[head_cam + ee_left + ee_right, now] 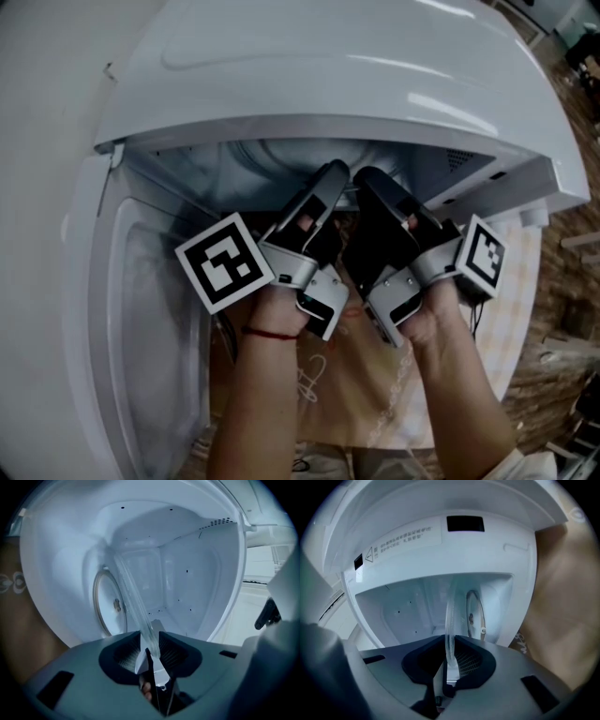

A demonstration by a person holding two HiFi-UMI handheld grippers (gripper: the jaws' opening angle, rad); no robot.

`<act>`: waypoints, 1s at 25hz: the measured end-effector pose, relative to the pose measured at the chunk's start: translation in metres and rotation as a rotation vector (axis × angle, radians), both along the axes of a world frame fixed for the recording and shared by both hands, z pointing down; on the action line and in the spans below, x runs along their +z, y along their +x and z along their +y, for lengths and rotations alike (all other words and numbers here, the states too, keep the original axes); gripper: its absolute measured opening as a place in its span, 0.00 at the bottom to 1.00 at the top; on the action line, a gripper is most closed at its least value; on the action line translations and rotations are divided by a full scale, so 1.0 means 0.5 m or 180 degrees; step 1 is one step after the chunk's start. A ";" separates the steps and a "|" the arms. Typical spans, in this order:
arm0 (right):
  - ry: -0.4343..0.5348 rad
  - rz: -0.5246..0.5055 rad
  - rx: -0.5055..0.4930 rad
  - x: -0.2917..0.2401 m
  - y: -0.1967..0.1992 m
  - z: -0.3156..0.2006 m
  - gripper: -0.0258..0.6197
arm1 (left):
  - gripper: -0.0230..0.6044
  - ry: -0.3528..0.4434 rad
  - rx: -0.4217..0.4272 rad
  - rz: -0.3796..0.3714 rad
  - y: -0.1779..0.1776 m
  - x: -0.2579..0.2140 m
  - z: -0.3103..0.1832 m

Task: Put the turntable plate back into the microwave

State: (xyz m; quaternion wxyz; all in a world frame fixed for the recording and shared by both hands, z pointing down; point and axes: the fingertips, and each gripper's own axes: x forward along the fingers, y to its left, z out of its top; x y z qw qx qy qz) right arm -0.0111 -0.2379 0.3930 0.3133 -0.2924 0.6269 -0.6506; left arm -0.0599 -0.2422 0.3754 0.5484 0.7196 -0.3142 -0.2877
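Observation:
The clear glass turntable plate (129, 592) stands edge-on in both gripper views, reaching into the white microwave cavity (187, 573). My left gripper (149, 639) is open, and the plate's rim passes between its jaws. My right gripper (450, 656) is shut on the plate's rim (451, 616). On the cavity floor lies the roller ring (105, 604) with its hub in the middle; the ring (476, 613) also shows in the right gripper view. In the head view both grippers, left (330, 178) and right (370, 180), point side by side into the opening under the microwave's top (356, 75).
The microwave door (141, 309) hangs open at the left. A beige cloth (337, 394) covers the table below the arms, and a wooden floor (562, 309) shows at the right. The cavity walls close in around both grippers.

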 end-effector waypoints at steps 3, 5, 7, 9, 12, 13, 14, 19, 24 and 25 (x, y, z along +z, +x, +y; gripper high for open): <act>-0.0014 -0.0022 -0.0051 0.002 -0.013 -0.008 0.15 | 0.23 0.0010 -0.0036 -0.0031 -0.009 -0.001 0.006; -0.0057 -0.0022 -0.0082 0.011 -0.017 -0.007 0.15 | 0.23 -0.0042 -0.0058 -0.0066 -0.012 0.005 0.014; -0.0118 -0.0022 -0.0099 0.021 -0.019 -0.004 0.15 | 0.23 -0.0112 -0.0087 -0.0098 -0.015 0.013 0.025; -0.0164 -0.0004 -0.0073 0.028 -0.016 -0.004 0.14 | 0.23 -0.0167 -0.0096 -0.0191 -0.017 0.020 0.037; -0.0230 0.0077 -0.0046 0.039 -0.014 -0.005 0.14 | 0.23 -0.0357 -0.0112 -0.0645 -0.027 0.045 0.060; -0.0245 0.0096 -0.0032 0.041 -0.014 -0.005 0.14 | 0.23 -0.0399 -0.0118 -0.0828 -0.032 0.049 0.069; -0.0253 0.0111 -0.0013 0.042 -0.013 -0.005 0.14 | 0.23 -0.0406 -0.0118 -0.0974 -0.034 0.049 0.078; -0.0332 0.0204 0.0070 0.045 -0.008 -0.004 0.14 | 0.19 -0.0213 -0.0090 -0.1184 -0.024 -0.003 0.125; -0.0571 0.0273 0.0317 0.053 -0.001 -0.006 0.13 | 0.09 -0.0092 0.0068 -0.1407 0.001 -0.034 0.171; -0.0628 0.0269 0.0369 0.054 0.000 -0.006 0.13 | 0.06 -0.0087 0.0063 -0.1412 0.000 -0.036 0.174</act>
